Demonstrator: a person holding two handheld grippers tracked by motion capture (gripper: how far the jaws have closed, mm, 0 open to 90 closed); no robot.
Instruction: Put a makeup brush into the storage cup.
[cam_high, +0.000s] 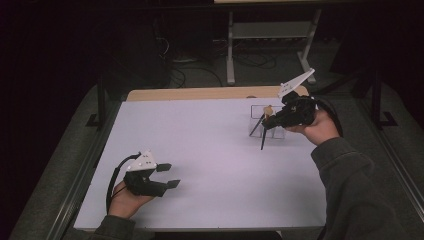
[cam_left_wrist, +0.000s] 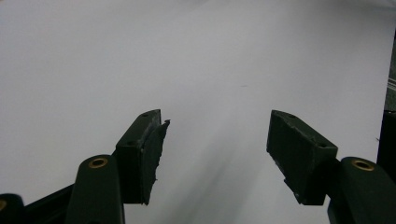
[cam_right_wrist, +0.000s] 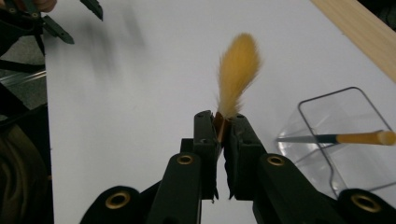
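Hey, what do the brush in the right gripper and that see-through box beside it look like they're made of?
Brush: soft tan hair or synthetic bristle, judging by the fluffy, tapering tuft; a coppery band sits where the right gripper pinches it, likely a metal ferrule. Box: clear, glossy plastic by the look, since the table shows through its walls; glass can't be ruled out.

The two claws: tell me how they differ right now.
The left claw stands open with nothing between its jaws; the right claw is shut on a brush. The left claw sits low near the table's front edge; the right claw is raised by the clear box. Both are black and hand-held.
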